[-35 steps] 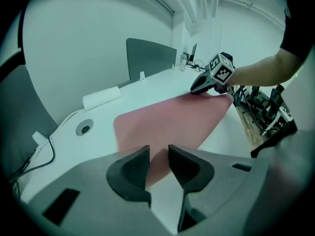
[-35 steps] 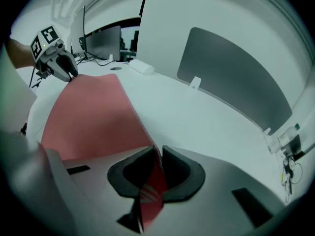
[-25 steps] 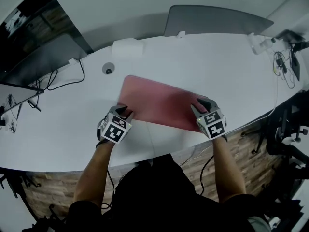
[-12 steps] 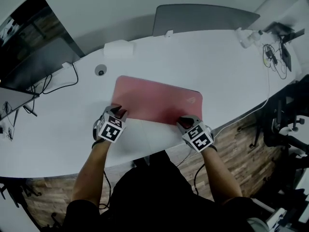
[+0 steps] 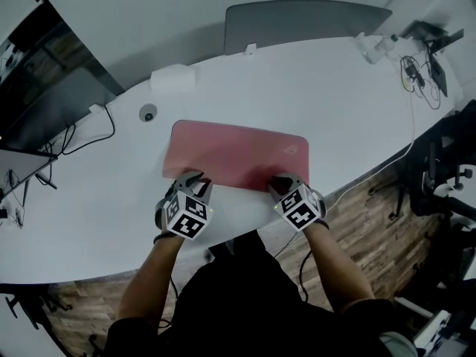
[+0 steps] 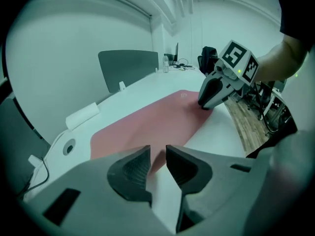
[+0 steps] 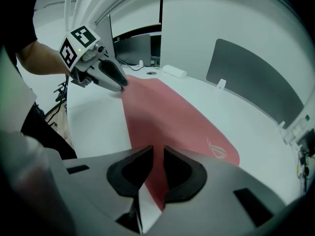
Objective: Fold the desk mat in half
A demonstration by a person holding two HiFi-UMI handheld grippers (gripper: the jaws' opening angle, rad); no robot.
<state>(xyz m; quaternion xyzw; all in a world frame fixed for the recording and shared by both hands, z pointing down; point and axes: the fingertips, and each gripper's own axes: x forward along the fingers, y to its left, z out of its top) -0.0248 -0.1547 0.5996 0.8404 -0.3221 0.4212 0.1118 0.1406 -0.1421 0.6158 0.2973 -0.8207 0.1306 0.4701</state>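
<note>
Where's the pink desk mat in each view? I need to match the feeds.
Head view: desk mat at centre, on the white desk.
Left gripper view: desk mat centre, stretching up-right from the jaws.
Right gripper view: desk mat centre, stretching up-left from the jaws.
Shared landmark: grey panel behind the desk.

Pink desk mat (image 5: 234,153), white table (image 5: 335,103), grey panel (image 5: 305,22), black-and-white square markers on left tool (image 5: 192,178), right tool (image 5: 282,179)

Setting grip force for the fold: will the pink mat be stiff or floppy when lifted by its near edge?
Probably floppy: the mat looks thin and lies flat on the table, so a lifted edge should drape. Being thin, likely light. On the smooth top it may slide if pushed.
</note>
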